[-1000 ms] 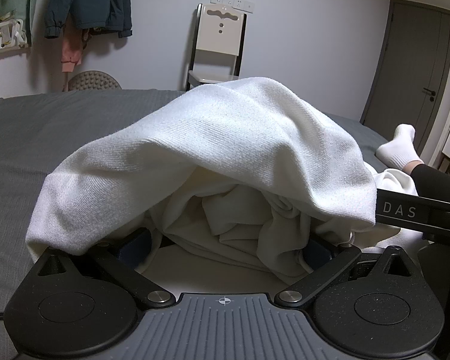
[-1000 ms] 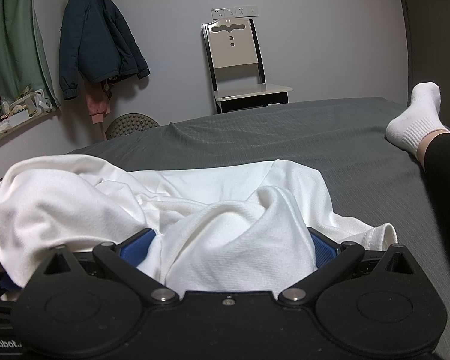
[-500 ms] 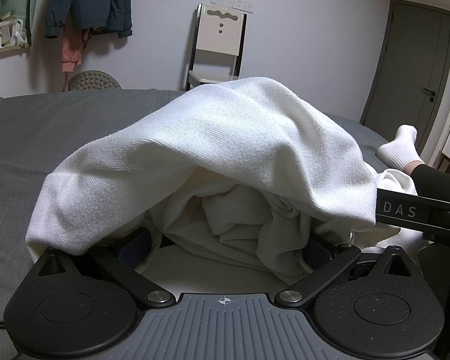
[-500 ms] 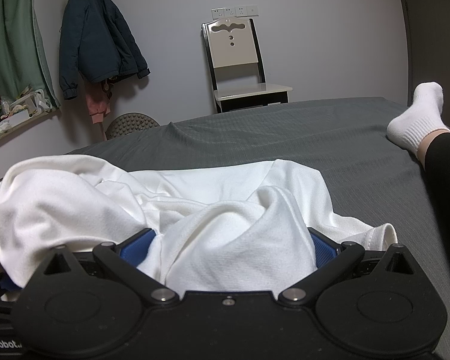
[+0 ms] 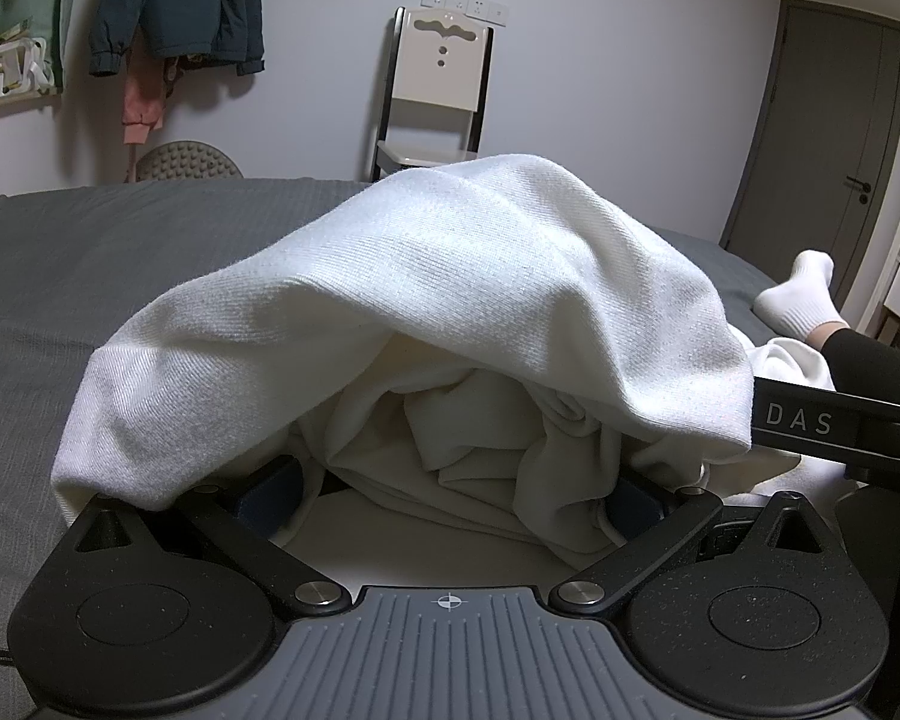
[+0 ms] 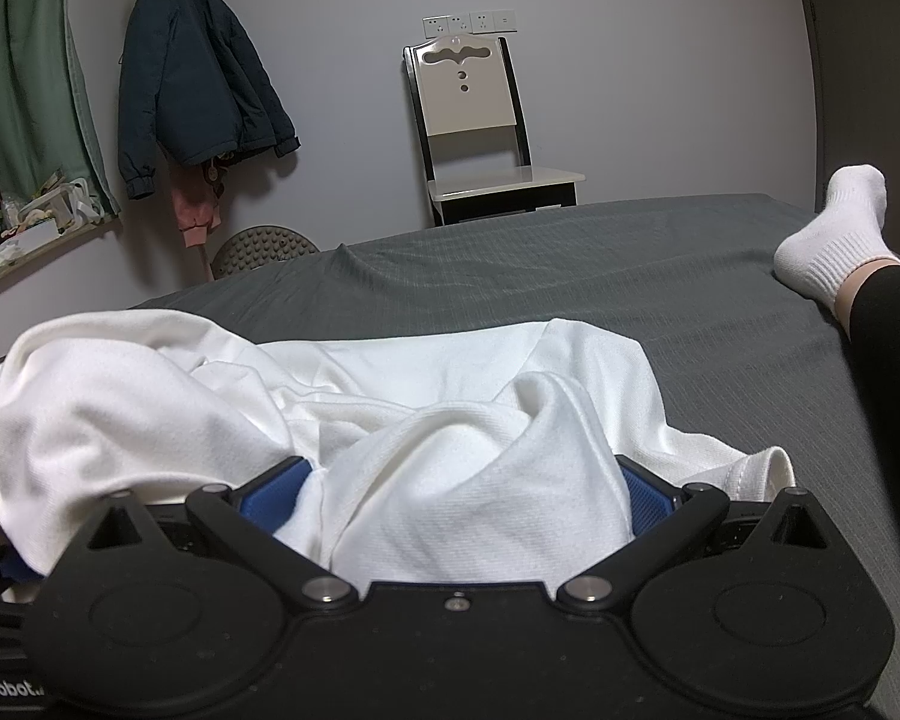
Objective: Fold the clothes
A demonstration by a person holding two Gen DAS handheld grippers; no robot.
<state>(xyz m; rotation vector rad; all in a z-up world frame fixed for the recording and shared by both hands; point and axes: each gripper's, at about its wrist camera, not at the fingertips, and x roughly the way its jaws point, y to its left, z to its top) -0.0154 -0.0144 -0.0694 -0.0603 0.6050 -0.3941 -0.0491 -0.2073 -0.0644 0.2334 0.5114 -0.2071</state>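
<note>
Nothing has moved that I can see since a second ago: both views match. The white shirt [image 6: 450,480] lies bunched on the grey bed [image 6: 570,264], heaped over both tools. My right gripper [image 6: 468,498] has its fingers spread wide with a fold of cloth lying between them, not pinched; the left gripper [image 5: 450,492] likewise stands open, buried under a raised hump of shirt. Risk, as I judge it: closing now would grab several layers at once and fold in the wrinkles. The socked foot [image 6: 834,240] rests near. No containers within reach; a cluttered shelf [image 6: 24,234] sits far left.
</note>
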